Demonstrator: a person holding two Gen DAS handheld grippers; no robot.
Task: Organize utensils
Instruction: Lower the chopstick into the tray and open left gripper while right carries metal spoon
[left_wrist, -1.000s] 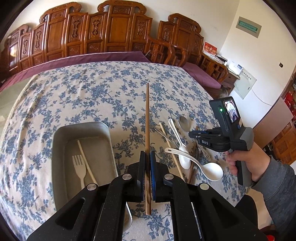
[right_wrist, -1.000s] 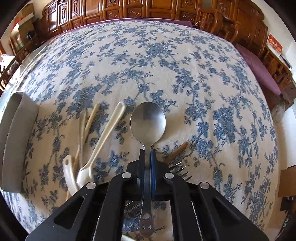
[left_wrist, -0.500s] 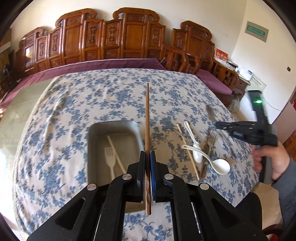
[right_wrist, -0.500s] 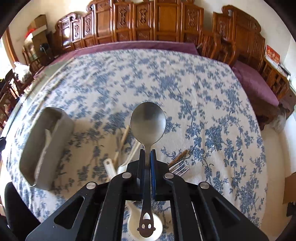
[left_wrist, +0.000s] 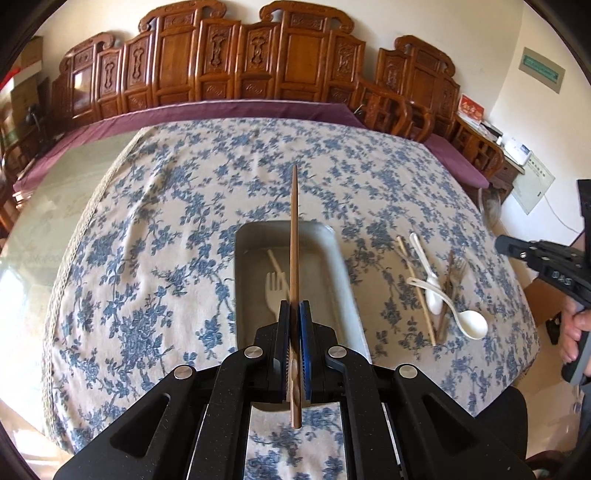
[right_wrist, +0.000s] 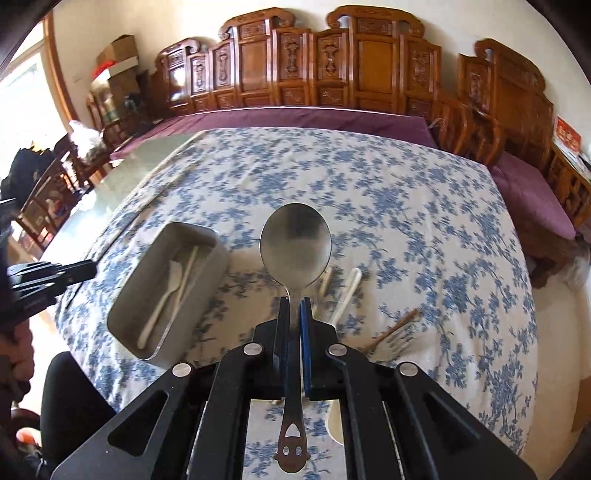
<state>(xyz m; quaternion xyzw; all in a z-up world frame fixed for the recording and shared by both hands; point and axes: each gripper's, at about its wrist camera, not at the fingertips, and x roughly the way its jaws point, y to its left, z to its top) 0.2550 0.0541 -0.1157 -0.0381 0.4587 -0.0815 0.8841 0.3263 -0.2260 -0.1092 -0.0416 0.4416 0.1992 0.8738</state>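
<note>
My left gripper (left_wrist: 294, 308) is shut on a brown wooden chopstick (left_wrist: 294, 236) that points forward above the grey metal tray (left_wrist: 343, 269). A white plastic fork (left_wrist: 274, 290) and a pale chopstick (left_wrist: 275, 263) lie inside that tray. My right gripper (right_wrist: 294, 306) is shut on the handle of a steel spoon (right_wrist: 294, 245), held high over the table. The tray (right_wrist: 125, 317) sits at the left in the right wrist view. Loose on the cloth lie white spoons (left_wrist: 472, 323), a metal fork (left_wrist: 458, 267) and more chopsticks (left_wrist: 417, 291).
A blue-flowered tablecloth (left_wrist: 177, 229) covers the table, with bare glass (left_wrist: 48, 206) at its left. Carved wooden chairs (left_wrist: 258, 62) line the far side. The right gripper's body and a hand (left_wrist: 576, 332) show at the right edge of the left wrist view.
My left gripper carried the chopstick sideways until it came over the tray. My right gripper rose with the steel spoon, away from the loose utensils on the cloth.
</note>
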